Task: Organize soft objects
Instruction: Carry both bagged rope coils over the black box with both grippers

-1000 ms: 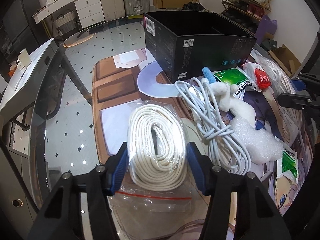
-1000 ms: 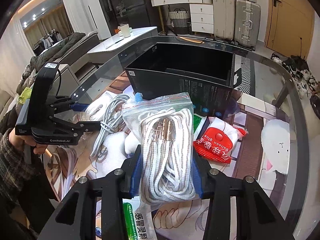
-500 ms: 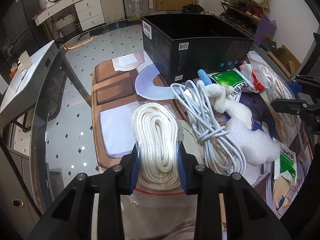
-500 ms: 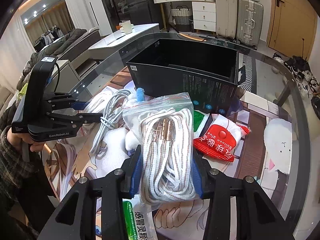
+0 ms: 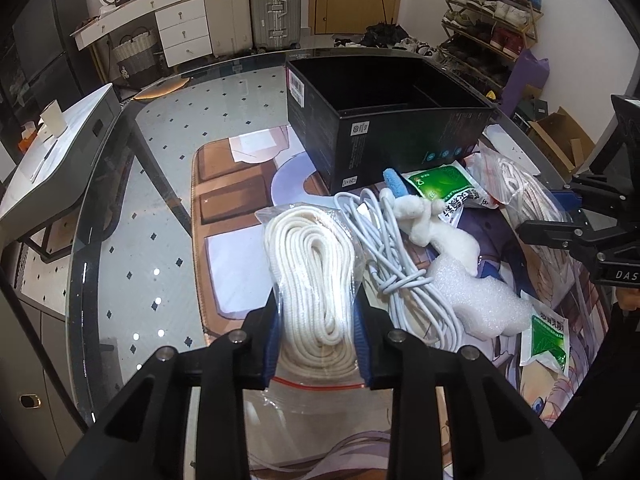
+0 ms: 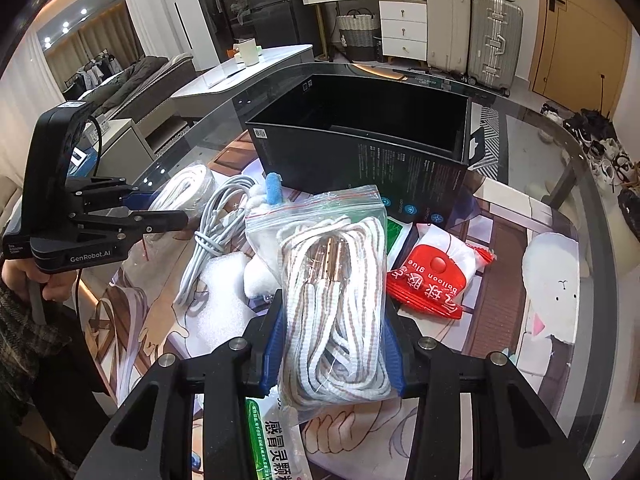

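Note:
My left gripper (image 5: 318, 340) is shut on a clear zip bag of white rope (image 5: 312, 268), squeezing its near end just above the mat. My right gripper (image 6: 334, 344) is shut on a zip bag of white striped cord (image 6: 336, 280) and holds it up off the table. The left gripper also shows in the right wrist view (image 6: 132, 212), the right one in the left wrist view (image 5: 560, 216). An open black box (image 5: 384, 120) stands behind the pile; it also shows in the right wrist view (image 6: 360, 140).
Between the grippers lie a grey cable bundle (image 5: 400, 264), a white plush toy (image 5: 436, 228), white foam (image 5: 476, 304) and green packets (image 5: 440, 188). A red glue packet (image 6: 436, 276) lies right of the held bag. The glass table edge (image 5: 92, 240) runs left.
My left gripper closed on the bag of white rope and lifted its near end slightly. My right gripper stayed shut on the striped cord bag, raised a little.

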`<state>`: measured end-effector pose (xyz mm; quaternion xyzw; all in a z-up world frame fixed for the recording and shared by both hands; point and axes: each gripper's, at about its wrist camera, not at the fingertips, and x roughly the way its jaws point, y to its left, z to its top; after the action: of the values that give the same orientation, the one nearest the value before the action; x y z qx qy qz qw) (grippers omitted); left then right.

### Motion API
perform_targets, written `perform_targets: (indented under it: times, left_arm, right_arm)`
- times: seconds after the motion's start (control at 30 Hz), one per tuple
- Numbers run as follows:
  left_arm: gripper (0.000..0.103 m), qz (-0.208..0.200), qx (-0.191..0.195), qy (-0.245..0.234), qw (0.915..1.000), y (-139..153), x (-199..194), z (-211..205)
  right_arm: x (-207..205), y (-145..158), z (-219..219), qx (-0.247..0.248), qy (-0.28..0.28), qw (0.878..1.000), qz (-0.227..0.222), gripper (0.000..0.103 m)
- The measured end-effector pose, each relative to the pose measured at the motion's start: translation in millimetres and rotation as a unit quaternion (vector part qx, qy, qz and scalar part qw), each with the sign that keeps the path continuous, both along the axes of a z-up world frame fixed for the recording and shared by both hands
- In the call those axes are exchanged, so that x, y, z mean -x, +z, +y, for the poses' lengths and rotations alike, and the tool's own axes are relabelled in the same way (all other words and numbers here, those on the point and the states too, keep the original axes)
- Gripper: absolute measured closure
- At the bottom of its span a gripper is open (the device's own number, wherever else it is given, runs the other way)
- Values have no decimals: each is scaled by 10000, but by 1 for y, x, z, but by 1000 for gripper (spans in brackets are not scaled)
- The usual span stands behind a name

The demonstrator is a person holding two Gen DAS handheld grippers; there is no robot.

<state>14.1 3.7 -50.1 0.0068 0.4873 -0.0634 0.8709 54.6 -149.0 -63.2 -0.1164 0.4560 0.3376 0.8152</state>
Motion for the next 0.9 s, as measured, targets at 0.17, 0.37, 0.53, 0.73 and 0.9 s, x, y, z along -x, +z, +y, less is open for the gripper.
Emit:
perform_targets:
  times: [0.17, 0.37, 0.53, 0.73, 0.9]
  left_arm:
    - [74, -103, 6, -96, 9999, 8, 2, -9]
    - [74, -233, 113, -81, 9996, 21, 3, -13]
    - [74, -275, 202, -53, 9994, 28, 0, -16]
    - [74, -304, 223, -91, 9992, 35, -4, -20]
    - [74, -384, 172, -89, 9991, 41, -10, -24]
  right_arm:
    - [2, 2, -1, -5, -48, 10000, -21, 61]
    - [7, 13, 2, -44, -80, 9999, -138, 61]
    - [11, 25, 6, 8, -58, 9995, -302, 61]
    - [3, 30, 5, -30, -125, 9998, -174, 61]
    - [-7, 38, 5, 74, -134, 9995, -261, 61]
